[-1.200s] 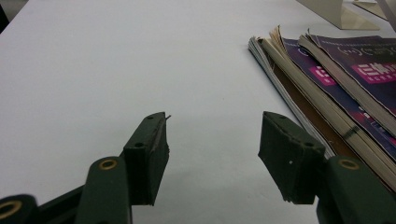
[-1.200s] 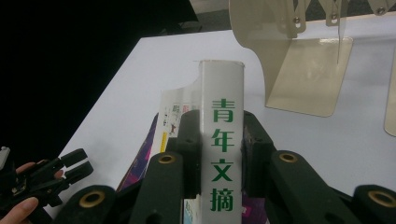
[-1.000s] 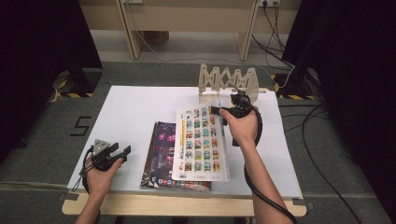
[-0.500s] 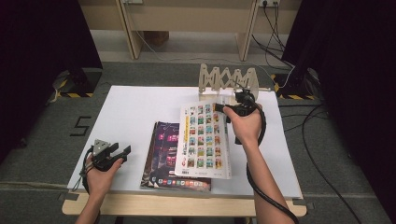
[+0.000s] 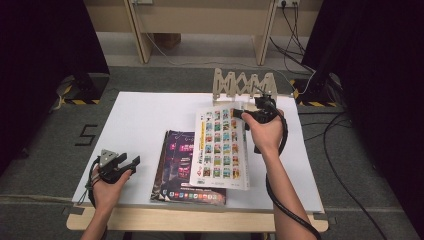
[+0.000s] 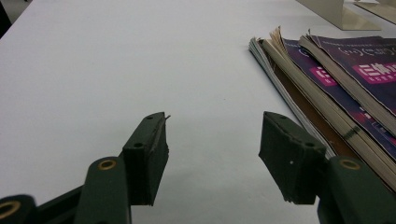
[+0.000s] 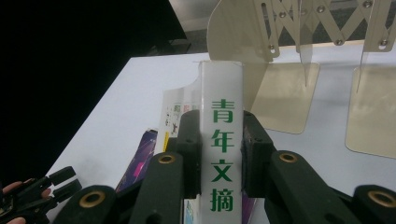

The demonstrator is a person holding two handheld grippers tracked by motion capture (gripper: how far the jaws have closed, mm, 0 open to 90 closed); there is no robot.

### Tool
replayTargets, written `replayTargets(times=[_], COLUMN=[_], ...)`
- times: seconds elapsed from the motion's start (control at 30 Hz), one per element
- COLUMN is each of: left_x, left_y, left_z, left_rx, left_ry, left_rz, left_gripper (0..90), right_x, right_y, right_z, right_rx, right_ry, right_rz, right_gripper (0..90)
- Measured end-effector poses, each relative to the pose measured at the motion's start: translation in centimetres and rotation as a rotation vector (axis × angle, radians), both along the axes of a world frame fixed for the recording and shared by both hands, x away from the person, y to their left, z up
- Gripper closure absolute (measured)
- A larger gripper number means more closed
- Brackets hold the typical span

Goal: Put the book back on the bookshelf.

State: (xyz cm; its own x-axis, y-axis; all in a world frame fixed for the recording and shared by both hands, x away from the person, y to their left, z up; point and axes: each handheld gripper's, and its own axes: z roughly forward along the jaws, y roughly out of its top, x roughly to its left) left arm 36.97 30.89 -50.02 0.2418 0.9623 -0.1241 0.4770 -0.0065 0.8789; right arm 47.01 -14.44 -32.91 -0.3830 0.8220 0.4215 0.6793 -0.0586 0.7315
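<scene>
From above, the right gripper point(image 5: 243, 114) has the white magazine point(image 5: 220, 147) by its spine, far end tilted up off the purple magazine point(image 5: 176, 165), just before the bare wooden rack point(image 5: 244, 86). The left gripper point(image 5: 127, 162) rests near the table's point(image 5: 145, 120) front edge. Left gripper view: jaws gape wide, nothing between, stacked magazines point(image 6: 336, 93) alongside. Right gripper view: the pads point(image 7: 190, 140) clamp the white spine with green characters point(image 7: 221, 154).

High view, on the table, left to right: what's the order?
Left tongs → purple magazine → white magazine → right tongs
</scene>
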Motion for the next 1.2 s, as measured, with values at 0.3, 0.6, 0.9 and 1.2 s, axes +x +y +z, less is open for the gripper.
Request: replayTargets(times=[0.3, 0.6, 0.9, 1.2], left_x=[0.0, 0.0, 0.0, 0.0], left_y=[-0.1, -0.1, -0.1, -0.1], left_z=[0.0, 0.0, 0.0, 0.0], left_rx=[0.007, 0.010, 0.010, 0.010], left_ry=[-0.001, 0.001, 0.000, -0.002], left_rz=[-0.003, -0.002, -0.001, -0.001], left_gripper=[40.9, 40.7, 40.5, 40.5], right_x=[0.0, -0.1, -0.2, -0.3], right_y=[-0.3, -0.9, -1.4, -2.1], right_z=[0.1, 0.6, 0.9, 1.4], right_rx=[-0.001, 0.007, 0.008, 0.009], right_ry=[-0.011, -0.037, -0.057, -0.080], right_rz=[-0.005, -0.021, -0.037, -0.054], right_gripper=[74.3, 74.3, 74.4, 74.4])
